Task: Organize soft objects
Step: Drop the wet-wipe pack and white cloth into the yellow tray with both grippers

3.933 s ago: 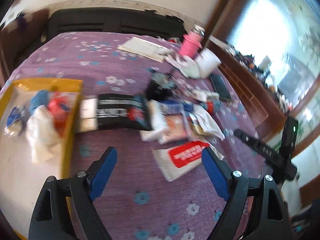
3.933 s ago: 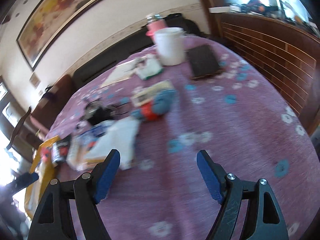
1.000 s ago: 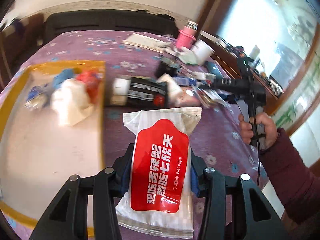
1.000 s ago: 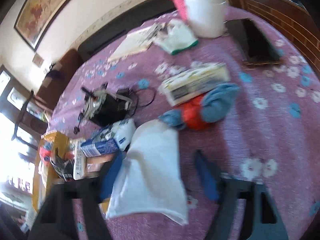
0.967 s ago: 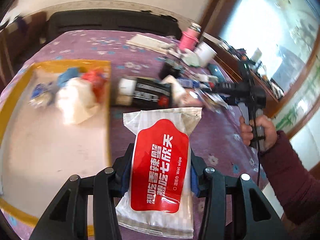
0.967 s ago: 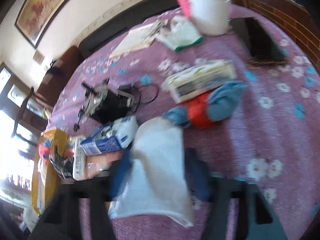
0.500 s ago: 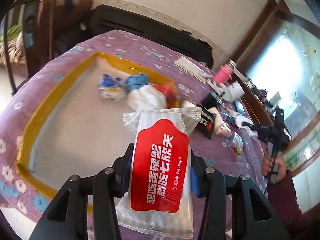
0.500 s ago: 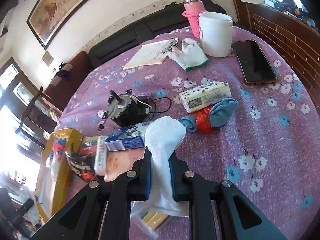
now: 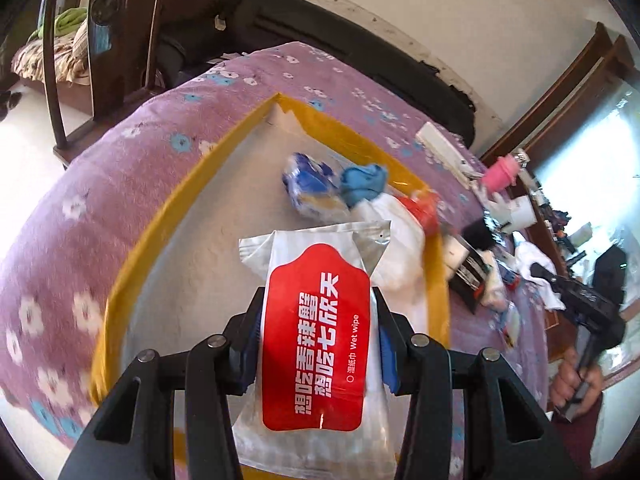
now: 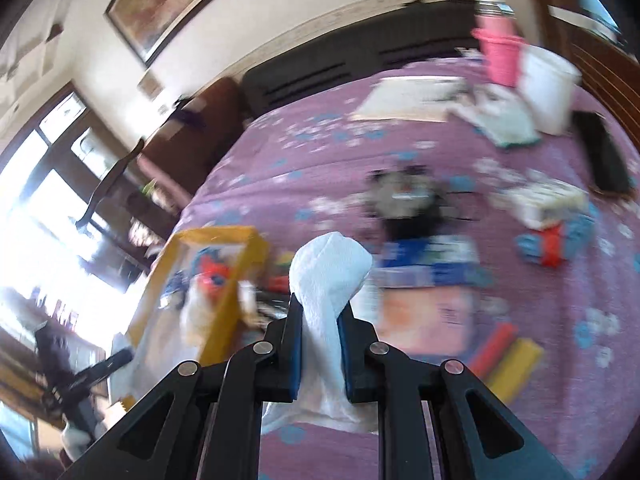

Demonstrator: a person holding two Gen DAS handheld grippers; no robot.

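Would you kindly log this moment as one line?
left gripper: holds wet wipe pack | right gripper: holds white cloth | yellow tray: ahead

A purple flowered tablecloth (image 10: 420,168) serves as the landmark. Towards its far right corner stand a white tub (image 10: 548,88) and a pink bottle (image 10: 500,56), side by side, with an open notebook (image 10: 408,100) lying to their left. A black phone (image 10: 608,160) lies flat near its right edge. A dark tangle of gadget and cable (image 10: 408,204) sits around its middle. Beyond its far edge runs a black sofa (image 9: 352,60), and a framed painting (image 10: 168,4) hangs above
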